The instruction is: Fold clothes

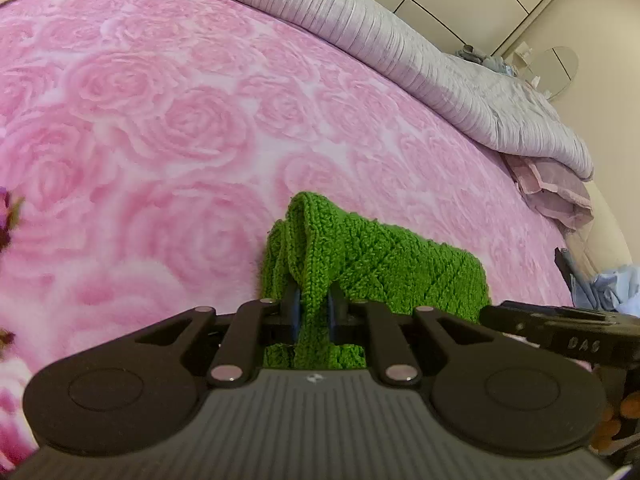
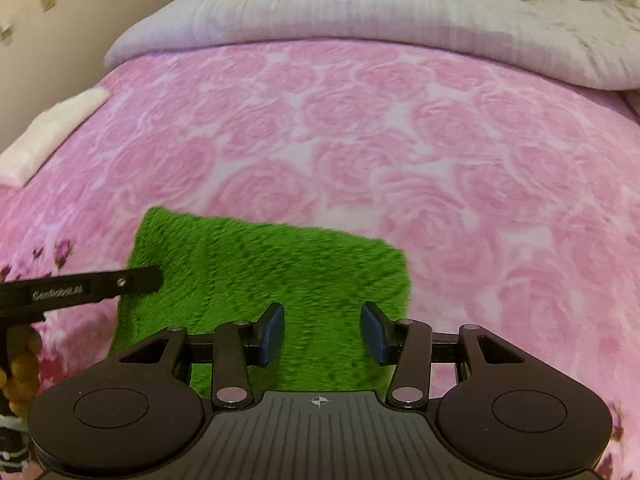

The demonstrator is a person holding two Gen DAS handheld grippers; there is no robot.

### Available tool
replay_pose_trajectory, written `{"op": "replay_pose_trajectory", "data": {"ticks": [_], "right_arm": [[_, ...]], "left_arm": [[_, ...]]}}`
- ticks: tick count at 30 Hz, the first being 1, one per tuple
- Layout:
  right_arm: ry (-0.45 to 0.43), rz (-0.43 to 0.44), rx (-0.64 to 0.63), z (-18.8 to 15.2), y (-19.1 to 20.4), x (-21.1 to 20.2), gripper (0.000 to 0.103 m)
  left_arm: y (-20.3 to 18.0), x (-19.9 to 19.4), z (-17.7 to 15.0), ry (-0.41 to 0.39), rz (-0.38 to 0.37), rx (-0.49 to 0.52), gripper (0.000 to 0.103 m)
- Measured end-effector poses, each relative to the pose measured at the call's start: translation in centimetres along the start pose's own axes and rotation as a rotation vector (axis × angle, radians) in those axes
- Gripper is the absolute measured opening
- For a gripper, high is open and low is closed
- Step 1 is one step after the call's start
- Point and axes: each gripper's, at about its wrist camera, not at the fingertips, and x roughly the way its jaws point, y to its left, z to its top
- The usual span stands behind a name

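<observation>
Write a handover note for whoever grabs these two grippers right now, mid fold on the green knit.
Left gripper: shut on the green knit, a bunched edge lifted off the pink rose blanket.
Right gripper: open, empty, hovering above the knit's near part.
The knit's other part lies flat on the blanket.
Done: looks partly folded into a rectangle.
Left: probably lay the pinched edge over, release, smooth.
</observation>
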Motion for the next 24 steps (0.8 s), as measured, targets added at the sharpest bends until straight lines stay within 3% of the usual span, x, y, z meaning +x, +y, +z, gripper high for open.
{"op": "replay_pose_trajectory", "data": {"ticks": [6,18,24], "right_arm": [[0.024,-0.034,0.071,-0.7,-2.1,0.2,0.047],[0.026,-0.030,0.074,-1.2,-1.4,1.0,0.047],[-0.008,0.023,0.140,-2.0,-2.5,0.4,0.047]], "left_arm": [[0.0,0.1,0.1,0.002,0.001,0.004,0.011],[-0.6,0.2,-0.4,-0.002,0.042,0.069,0.014],[0.0,-3.2,-1.7,-0.005,0.005,-0.069,0.017]]}}
